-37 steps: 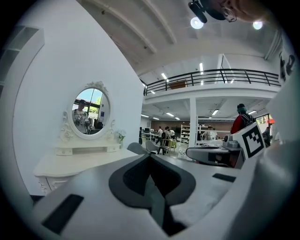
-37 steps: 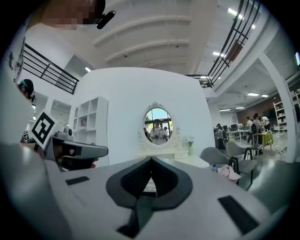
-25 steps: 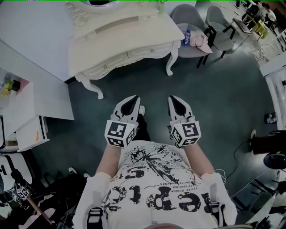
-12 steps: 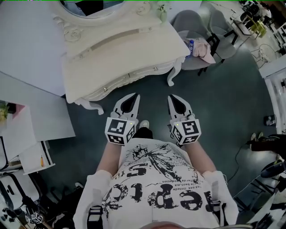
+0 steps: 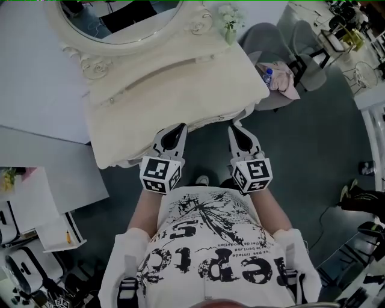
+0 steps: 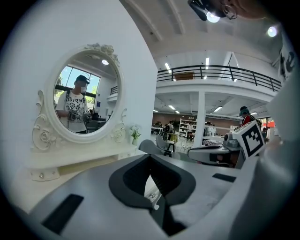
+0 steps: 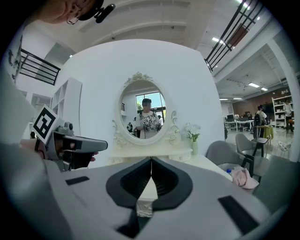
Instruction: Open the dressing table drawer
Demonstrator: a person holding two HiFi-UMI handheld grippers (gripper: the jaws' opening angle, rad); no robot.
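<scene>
1. Getting close to the drawer is the step going on now, I think. Both grippers hang at the front edge of the dressing table (image 5: 150,90), and nothing is touched yet.
2. The left gripper (image 5: 180,127) has its jaws pressed together, with nothing between them.
3. The drawer (image 5: 207,123) is in the table's front, just under the top, between the two grippers. Only a thin strip of it shows from above, and it looks closed.
4. The right gripper (image 5: 235,129) has its jaws pressed together too, and it is empty.
5. Next, I think one gripper must spread its jaws, pinch the drawer front, and pull back toward the person.
6. Counting: one table, one round mirror (image 5: 120,18), one vase of flowers (image 5: 230,24), two grippers, two grey chairs (image 5: 264,42) on the right, one pink cloth (image 5: 286,81) and one bottle (image 5: 267,75).
</scene>
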